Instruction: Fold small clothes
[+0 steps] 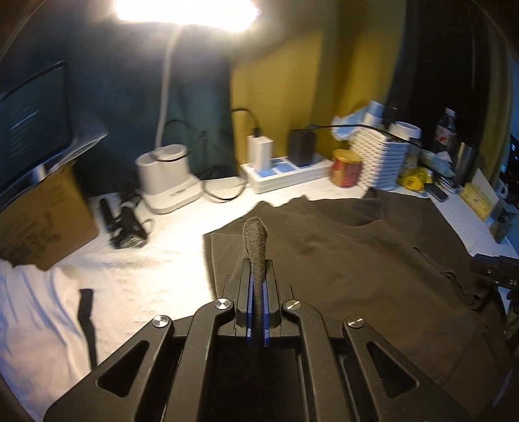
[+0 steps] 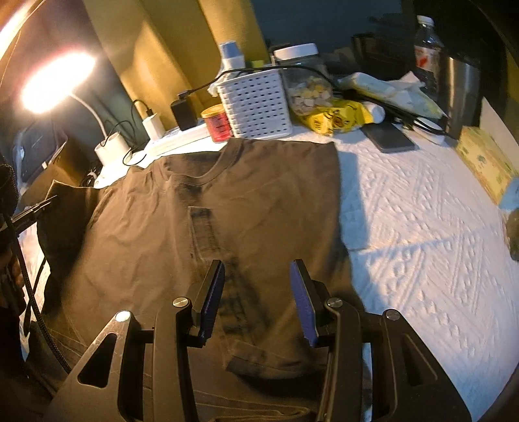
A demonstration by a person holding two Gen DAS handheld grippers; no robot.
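The left gripper (image 1: 258,285) is pinching the soft, limp T-shirt (image 2: 207,227) at its left edge; the right gripper (image 2: 258,298) is hovering, jaws apart — best gripped at hems.

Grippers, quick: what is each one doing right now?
Left gripper: shut on a fold of the dark T-shirt.
Right gripper: jaws open above the shirt, holding nothing.

The monitor (image 1: 32,123) is cut by the left edge and its screen text is too blurred to read. The lamp (image 1: 185,13) glare hides its own shape. The t-shirt (image 2: 227,211) hem lies hidden under the right gripper (image 2: 258,292). The bottle (image 2: 426,48) label is unreadable.
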